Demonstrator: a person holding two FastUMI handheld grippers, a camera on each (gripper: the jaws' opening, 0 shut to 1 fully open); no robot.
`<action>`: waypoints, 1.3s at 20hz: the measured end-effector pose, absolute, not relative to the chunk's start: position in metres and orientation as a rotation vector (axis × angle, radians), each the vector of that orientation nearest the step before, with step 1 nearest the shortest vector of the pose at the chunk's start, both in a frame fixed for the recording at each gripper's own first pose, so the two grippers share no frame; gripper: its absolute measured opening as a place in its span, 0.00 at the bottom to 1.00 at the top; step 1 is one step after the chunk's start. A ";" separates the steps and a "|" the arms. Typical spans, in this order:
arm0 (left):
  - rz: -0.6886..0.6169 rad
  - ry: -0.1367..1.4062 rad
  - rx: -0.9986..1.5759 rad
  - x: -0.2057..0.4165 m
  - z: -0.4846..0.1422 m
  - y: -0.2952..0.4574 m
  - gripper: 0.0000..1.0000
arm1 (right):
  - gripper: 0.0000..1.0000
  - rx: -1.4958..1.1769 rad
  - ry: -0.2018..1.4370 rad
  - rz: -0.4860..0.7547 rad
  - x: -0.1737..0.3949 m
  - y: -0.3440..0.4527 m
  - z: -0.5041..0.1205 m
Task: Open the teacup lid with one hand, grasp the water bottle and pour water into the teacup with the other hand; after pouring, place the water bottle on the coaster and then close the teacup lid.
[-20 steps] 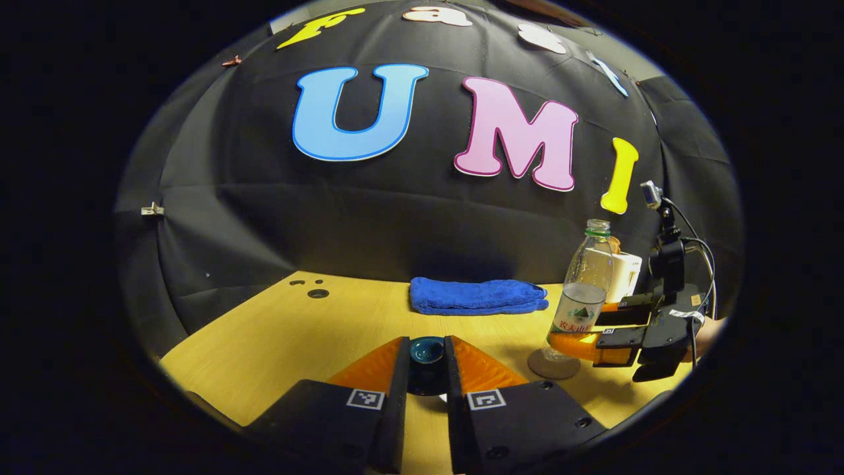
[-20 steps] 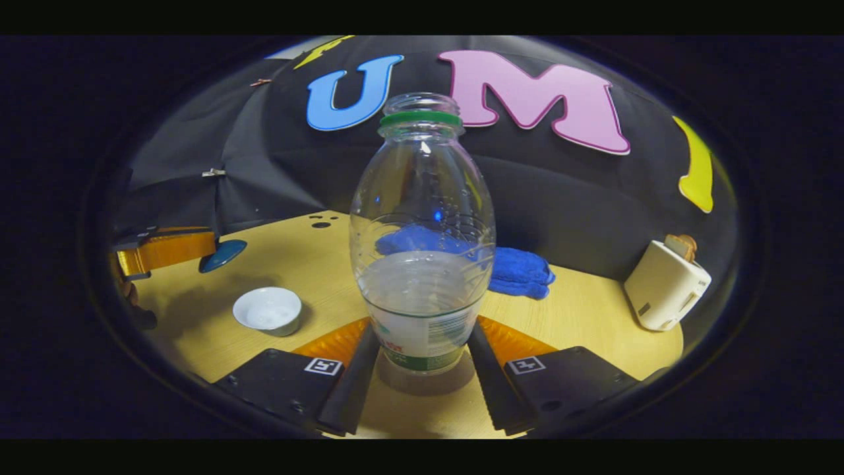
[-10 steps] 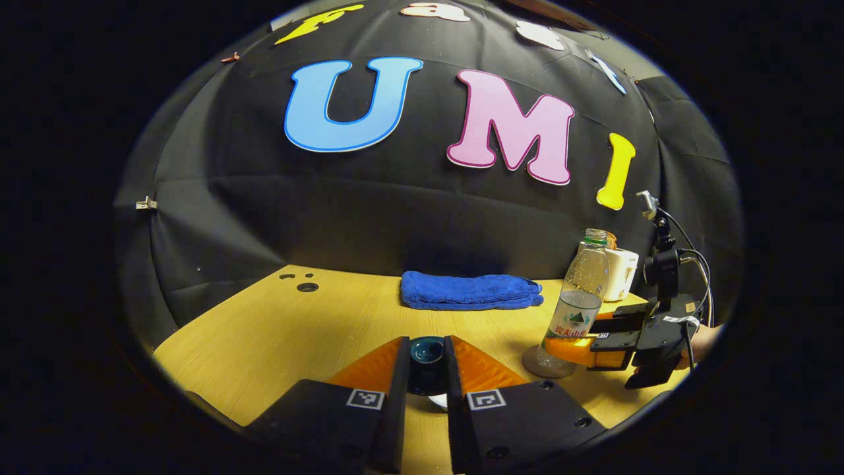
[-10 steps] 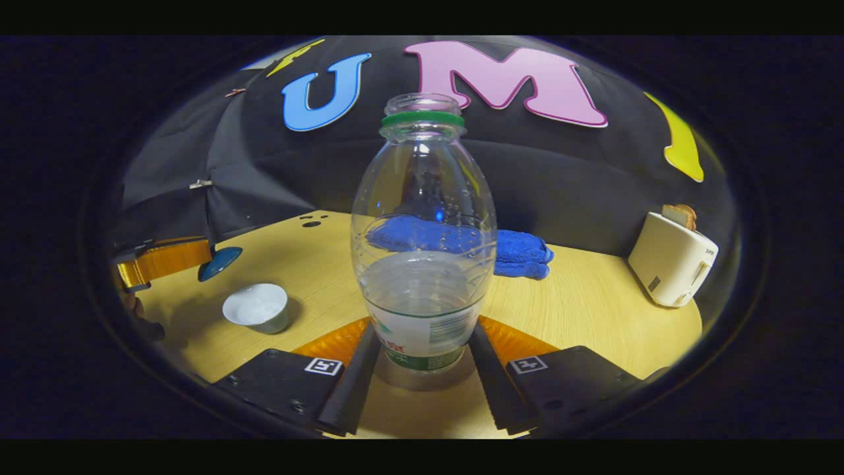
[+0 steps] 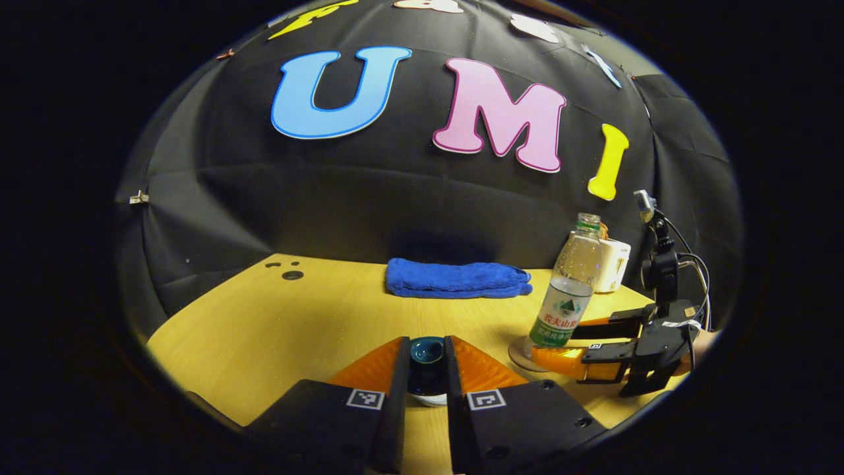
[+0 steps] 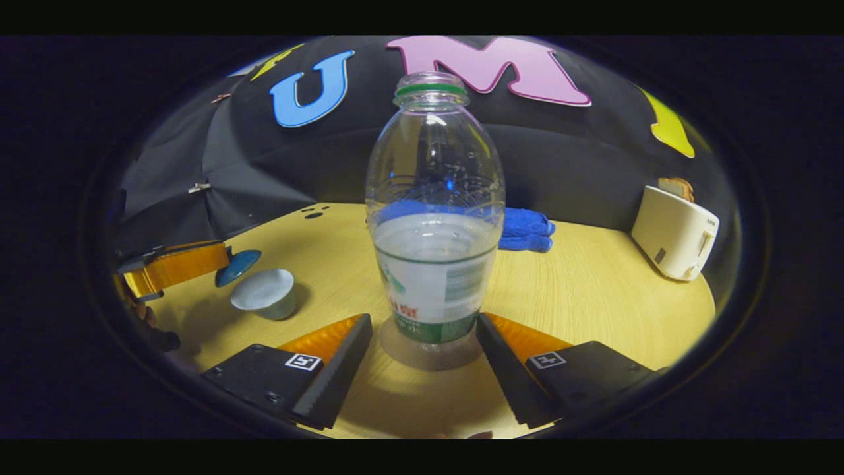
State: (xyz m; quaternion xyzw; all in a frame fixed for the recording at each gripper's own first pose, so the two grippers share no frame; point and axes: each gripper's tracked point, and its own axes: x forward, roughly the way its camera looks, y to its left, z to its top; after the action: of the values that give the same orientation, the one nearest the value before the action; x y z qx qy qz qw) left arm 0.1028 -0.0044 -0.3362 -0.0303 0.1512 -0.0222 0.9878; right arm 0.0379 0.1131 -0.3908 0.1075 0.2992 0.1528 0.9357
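**Lid held aloft, bottle parked on its coaster**

The teacup lid [image 5: 426, 350] sits at the lower centre of the left gripper view, a small dark-teal glazed dome pinched between the left tongs [image 5: 426, 369], which are clamped on it. It is likely ceramic: light, rigid, slick and chip-prone, so the hold belongs on its raised middle part and the set-down should be gentle and level. In the right gripper view the lid shows at the left edge, just above and beside the open teacup [image 6: 265, 301], a small pale cup standing on the surface [image 6: 593, 290].

The water bottle [image 6: 434, 224] stands upright at the centre of that view on the round coaster [image 6: 402, 353], uncapped and roughly half full. It looks like thin, squeezable plastic, best gripped at the labelled waist. The right tongs [image 6: 422, 369] are spread apart on either side of its base, touching nothing.

Farther off lie a blue towel [image 5: 455, 278] and, at the right, a white toaster [image 6: 672, 231].
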 end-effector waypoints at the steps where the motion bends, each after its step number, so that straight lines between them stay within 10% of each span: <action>1: -0.051 0.313 -0.058 0.104 -0.340 -0.008 0.31 | 0.98 0.231 0.622 0.314 0.029 0.112 -0.392; 21: -0.030 0.382 0.069 0.115 -0.366 -0.020 0.35 | 0.99 0.308 0.606 0.212 0.004 0.071 -0.377; 26: -0.052 0.375 0.036 0.108 -0.356 -0.028 0.85 | 0.99 0.313 0.581 0.202 0.004 0.064 -0.363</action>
State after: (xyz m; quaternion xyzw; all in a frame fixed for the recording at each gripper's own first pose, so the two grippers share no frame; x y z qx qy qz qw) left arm 0.1081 -0.0284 -0.3559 0.0178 0.1862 -0.0258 0.9820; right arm 0.0039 0.0643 -0.3627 0.1533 0.2850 0.0988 0.9410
